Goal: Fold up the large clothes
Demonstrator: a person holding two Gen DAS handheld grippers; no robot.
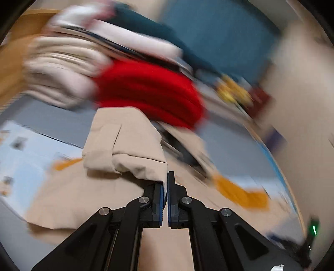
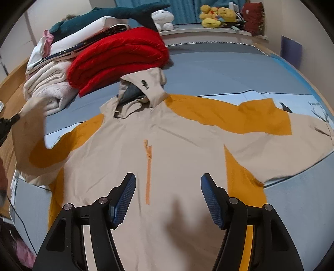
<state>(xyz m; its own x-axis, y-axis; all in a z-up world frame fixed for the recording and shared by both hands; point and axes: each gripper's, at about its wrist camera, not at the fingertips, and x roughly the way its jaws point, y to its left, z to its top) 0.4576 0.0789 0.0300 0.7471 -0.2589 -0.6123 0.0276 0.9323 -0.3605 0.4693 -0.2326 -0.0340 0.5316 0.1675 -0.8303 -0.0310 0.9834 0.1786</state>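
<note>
Beside red blanket point(image 2: 119, 60): left hand-held gripper point(image 1: 166, 183) clamped on jacket point(image 2: 177, 150) sleeve cuff point(image 1: 125, 143), mid fold-in. Right hand-held gripper point(image 2: 168, 200) open above chest. Next: lay sleeve across front.

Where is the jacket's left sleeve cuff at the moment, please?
In the left wrist view, the cuff is pinched in the left claw, lifted above the jacket, just below the red blanket.

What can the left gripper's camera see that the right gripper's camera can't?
Only the left wrist view shows the left gripper pinching the jacket's beige cuff. Only the right wrist view shows the open right gripper, the orange chest zipper, the hood and the yellow plush toys. Both show the jacket and the folded red blanket.
</note>
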